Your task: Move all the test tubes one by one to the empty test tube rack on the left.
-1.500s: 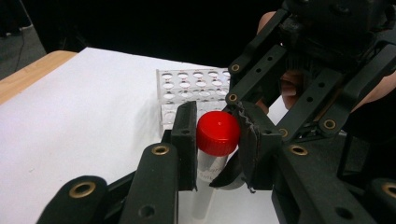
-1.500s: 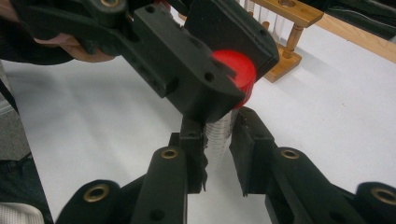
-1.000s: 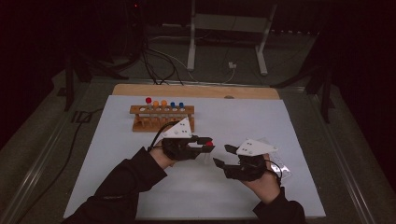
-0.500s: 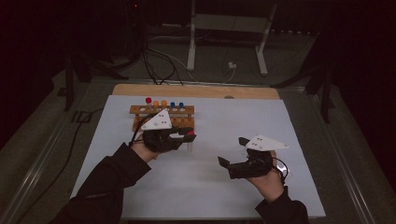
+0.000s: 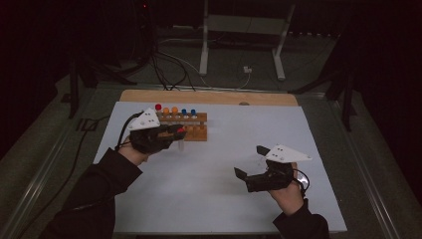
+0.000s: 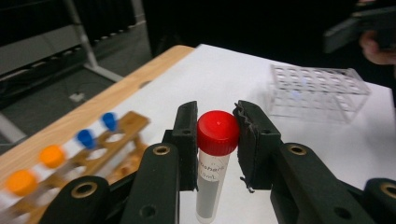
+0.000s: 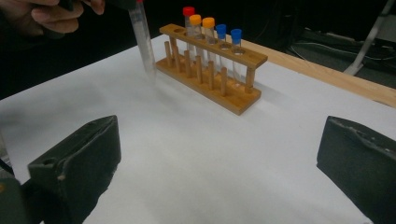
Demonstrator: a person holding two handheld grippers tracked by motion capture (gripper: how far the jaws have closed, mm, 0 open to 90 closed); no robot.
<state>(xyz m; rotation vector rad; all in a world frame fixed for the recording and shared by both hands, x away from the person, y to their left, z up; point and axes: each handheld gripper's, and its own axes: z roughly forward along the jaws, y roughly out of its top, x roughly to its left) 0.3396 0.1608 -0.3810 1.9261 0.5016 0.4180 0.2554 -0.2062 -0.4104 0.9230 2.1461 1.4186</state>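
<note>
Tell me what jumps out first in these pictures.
The red-capped test tube, clamped upright in the left hand-held gripper, hangs just in front of the wooden tube rack. That rack, at the far left of the white table, holds one red-, two orange- and two blue-capped tubes. The right hand-held gripper waits wide open, holding nothing, at the near right.

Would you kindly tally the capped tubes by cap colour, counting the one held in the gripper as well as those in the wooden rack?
Red caps: 2, one in the left gripper and one at the end of the wooden rack
Orange caps: 2
Blue caps: 2
Total: 6 tubes
</note>
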